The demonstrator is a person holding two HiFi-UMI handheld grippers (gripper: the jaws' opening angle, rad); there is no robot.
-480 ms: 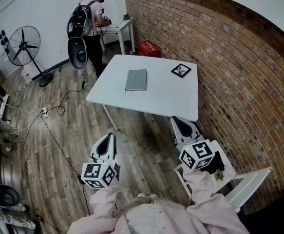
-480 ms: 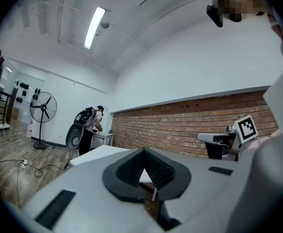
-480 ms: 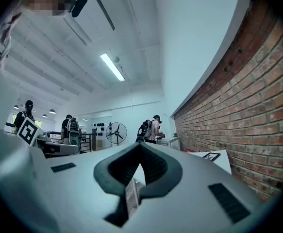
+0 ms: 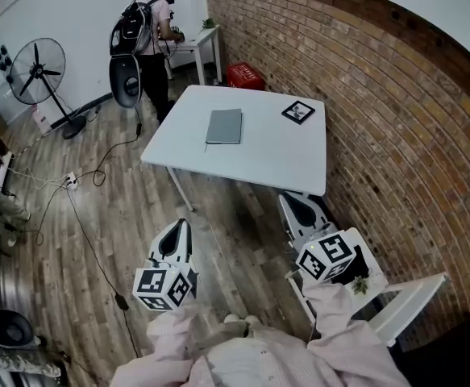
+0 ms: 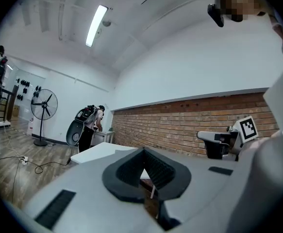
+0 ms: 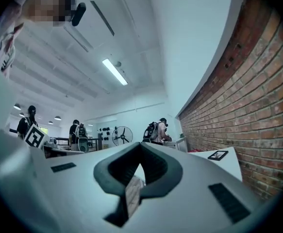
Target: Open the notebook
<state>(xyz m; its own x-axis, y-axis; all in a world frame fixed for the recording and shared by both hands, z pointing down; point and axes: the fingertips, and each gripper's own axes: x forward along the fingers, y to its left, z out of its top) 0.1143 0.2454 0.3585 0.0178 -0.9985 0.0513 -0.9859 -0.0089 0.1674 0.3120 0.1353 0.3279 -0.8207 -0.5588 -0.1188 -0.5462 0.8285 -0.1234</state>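
Observation:
A closed grey notebook (image 4: 224,126) lies flat on the white table (image 4: 259,164), some way ahead of both grippers. My left gripper (image 4: 181,226) hangs over the wooden floor short of the table's near edge, jaws together with nothing in them. My right gripper (image 4: 293,200) is held just under the table's near right corner, also shut and empty. In the left gripper view the left gripper (image 5: 142,152) points level at the table (image 5: 100,151). In the right gripper view the right gripper (image 6: 140,147) shows its jaws meeting at the tip, with the table (image 6: 228,161) ahead on the right.
A small black-framed picture (image 4: 298,111) lies on the table's far right. A brick wall (image 4: 396,135) runs along the right, with a white chair (image 4: 400,309) beside me. A person with a backpack (image 4: 142,35), a standing fan (image 4: 37,71), a red box (image 4: 247,77) and floor cables (image 4: 81,216) are farther off.
The table and the room have shifted slightly upward in the head view. Both grippers stay shut in about the same places.

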